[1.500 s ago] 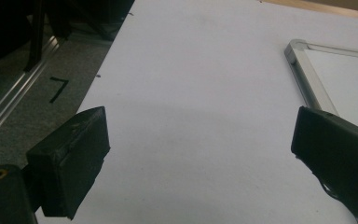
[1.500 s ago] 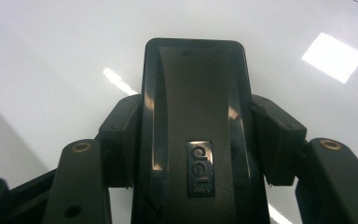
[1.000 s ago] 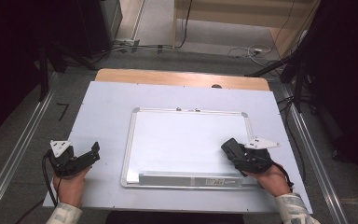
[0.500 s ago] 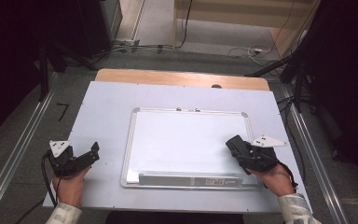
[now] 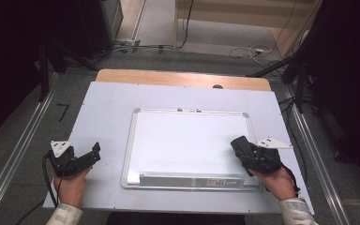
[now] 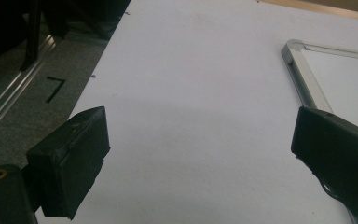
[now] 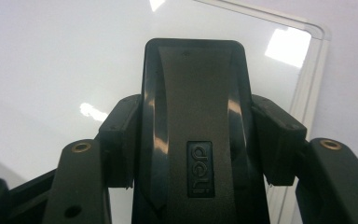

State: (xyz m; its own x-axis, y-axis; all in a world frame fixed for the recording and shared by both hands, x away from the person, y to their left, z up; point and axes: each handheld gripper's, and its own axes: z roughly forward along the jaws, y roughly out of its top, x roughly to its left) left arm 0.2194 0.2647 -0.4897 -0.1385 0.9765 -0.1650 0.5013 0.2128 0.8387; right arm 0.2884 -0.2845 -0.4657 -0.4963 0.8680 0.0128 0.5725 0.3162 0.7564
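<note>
Eraser gripped over the whiteboard

Eraser [image 7: 196, 135], a black hard-plastic block, sits clenched between the jaws of our right gripper [image 5: 243, 149], held over the right part of the whiteboard [image 5: 187, 140]. We judge it light and stiff, its glossy shell a bit slippery, so our grip on its two long sides looks like the right hold. Our left gripper [image 5: 90, 154] hangs released, jaws spread wide, over the white table sheet [image 5: 108, 108] just left of the board's metal frame.
</note>
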